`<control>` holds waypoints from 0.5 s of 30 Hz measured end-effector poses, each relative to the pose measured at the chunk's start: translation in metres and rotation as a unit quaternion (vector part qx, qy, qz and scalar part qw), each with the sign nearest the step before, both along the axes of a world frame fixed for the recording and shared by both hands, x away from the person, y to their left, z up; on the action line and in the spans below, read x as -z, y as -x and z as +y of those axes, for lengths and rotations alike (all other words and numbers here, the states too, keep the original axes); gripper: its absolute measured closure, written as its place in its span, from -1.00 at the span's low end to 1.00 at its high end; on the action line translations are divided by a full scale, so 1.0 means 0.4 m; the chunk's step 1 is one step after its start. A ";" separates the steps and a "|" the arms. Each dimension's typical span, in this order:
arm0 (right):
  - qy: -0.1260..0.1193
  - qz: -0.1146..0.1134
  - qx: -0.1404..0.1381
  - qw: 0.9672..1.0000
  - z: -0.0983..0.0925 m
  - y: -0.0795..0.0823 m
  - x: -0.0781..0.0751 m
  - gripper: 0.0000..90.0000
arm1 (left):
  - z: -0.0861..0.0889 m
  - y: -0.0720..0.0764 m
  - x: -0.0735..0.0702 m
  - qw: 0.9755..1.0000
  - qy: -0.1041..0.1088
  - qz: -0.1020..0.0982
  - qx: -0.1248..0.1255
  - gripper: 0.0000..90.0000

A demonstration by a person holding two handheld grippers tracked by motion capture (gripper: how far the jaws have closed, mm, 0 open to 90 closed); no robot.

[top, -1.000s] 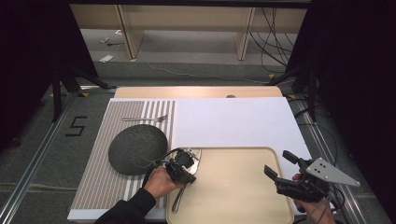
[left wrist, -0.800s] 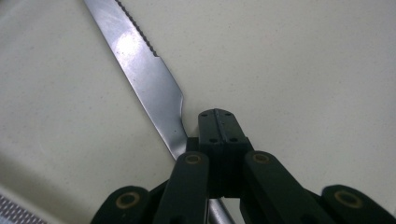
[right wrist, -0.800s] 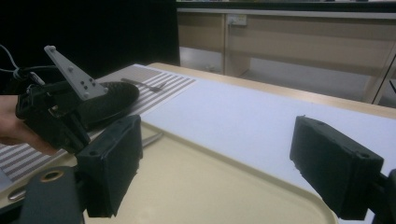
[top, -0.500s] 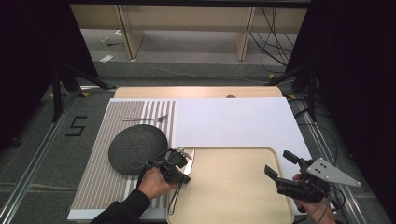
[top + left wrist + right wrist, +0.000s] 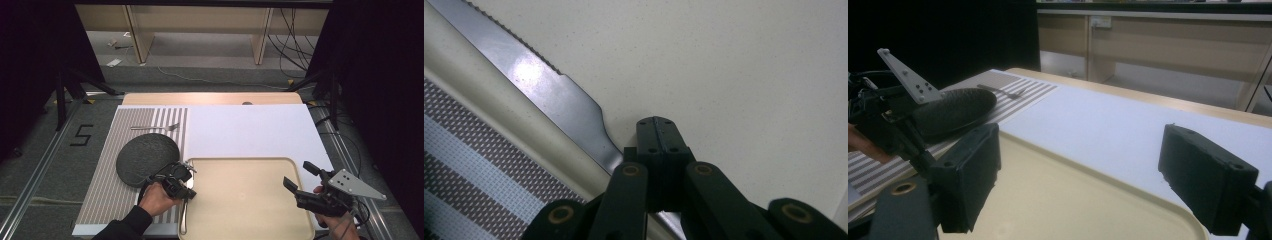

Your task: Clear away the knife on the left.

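Note:
My left gripper (image 5: pixel 182 186) sits low over the left rim of a cream tray (image 5: pixel 240 200), with its jaws pressed together (image 5: pixel 658 131). A table knife (image 5: pixel 184 220) lies along that rim. In the left gripper view its serrated blade (image 5: pixel 549 90) runs up to the left, and the narrow part passes under the shut jaws. I cannot tell whether the jaws touch it. My right gripper (image 5: pixel 300 176) hovers at the tray's right edge. Its jaws stand wide apart with nothing between them (image 5: pixel 1080 175), and they point across the tray (image 5: pixel 1058 200).
A dark round plate (image 5: pixel 147 157) rests on a striped placemat (image 5: pixel 110 190) left of the tray. A fork (image 5: pixel 155 127) lies beyond the plate. A white sheet (image 5: pixel 250 130) covers the table behind the tray. Cables and table legs are on the floor farther back.
My left gripper has shifted a little to the left, onto the tray's left rim, with its jaws still together. The right gripper has stayed where it was.

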State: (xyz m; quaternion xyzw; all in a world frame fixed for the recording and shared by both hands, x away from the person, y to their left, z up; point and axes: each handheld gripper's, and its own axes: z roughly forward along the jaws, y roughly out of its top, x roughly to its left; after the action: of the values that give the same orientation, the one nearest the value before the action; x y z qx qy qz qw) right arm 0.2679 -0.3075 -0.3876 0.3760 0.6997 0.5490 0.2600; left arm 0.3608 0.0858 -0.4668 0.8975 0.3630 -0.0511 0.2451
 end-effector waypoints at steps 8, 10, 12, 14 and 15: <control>0.001 0.000 -0.001 1.000 -0.001 0.000 0.000 -0.60 | 0.012 0.000 -0.016 0.999 0.036 -0.002 0.000 0.77; 0.001 0.001 -0.001 1.000 0.000 0.000 0.000 -0.60 | 0.017 0.000 -0.025 0.998 0.057 -0.002 -0.002 0.61; 0.001 0.000 -0.001 1.000 0.000 0.000 0.000 -0.60 | 0.020 0.001 -0.032 0.997 0.074 -0.008 -0.004 0.39; 0.001 0.000 -0.001 1.000 0.000 0.000 0.000 -0.60 | 0.024 0.002 -0.037 0.996 0.085 -0.018 0.001 0.21; 0.001 0.000 -0.001 1.000 0.000 0.000 0.000 -0.60 | 0.025 0.004 -0.039 0.996 0.089 -0.023 0.001 0.11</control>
State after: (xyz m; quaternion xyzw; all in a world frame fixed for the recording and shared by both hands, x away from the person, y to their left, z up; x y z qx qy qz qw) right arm 0.2678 -0.3074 -0.3875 0.3749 0.7010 0.5483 0.2595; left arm 0.3593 0.0960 -0.4511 0.8733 0.3507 -0.0628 0.3324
